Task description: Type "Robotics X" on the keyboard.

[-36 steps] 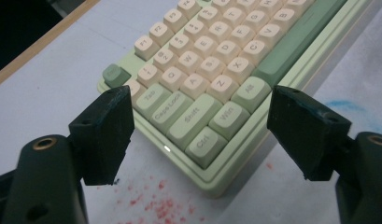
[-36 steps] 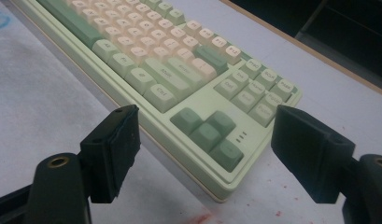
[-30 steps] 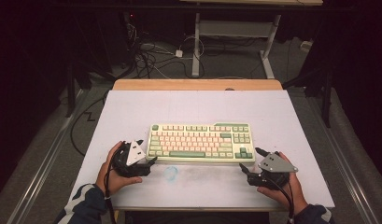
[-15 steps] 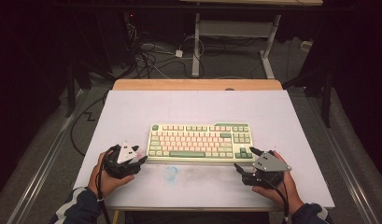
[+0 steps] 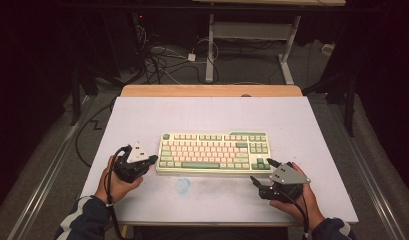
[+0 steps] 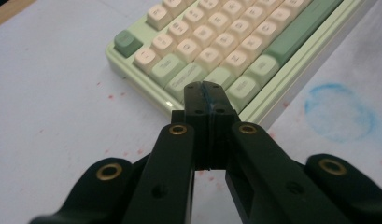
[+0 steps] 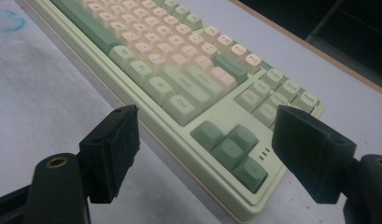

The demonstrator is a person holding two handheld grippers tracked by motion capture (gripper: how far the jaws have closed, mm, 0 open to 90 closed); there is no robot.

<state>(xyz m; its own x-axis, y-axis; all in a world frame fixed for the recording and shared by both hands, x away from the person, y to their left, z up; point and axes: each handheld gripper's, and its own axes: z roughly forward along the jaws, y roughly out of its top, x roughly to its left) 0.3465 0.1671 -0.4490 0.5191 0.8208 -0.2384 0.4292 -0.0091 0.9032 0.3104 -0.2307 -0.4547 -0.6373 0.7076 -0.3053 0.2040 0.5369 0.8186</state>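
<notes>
High view: keyboard (image 5: 214, 152) lies flat mid-counter (image 5: 212, 115), rigid, fairly heavy, slick-edged; best pinched at its end walls. Left claw (image 6: 205, 100) has just closed, empty, pads together; right claw (image 7: 202, 154) gapes at the corner.

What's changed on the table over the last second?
The left gripper has just closed its jaws on nothing, pads together at the keyboard's near-left corner. The right gripper stays open by the near-right corner; the keyboard hasn't moved.
</notes>
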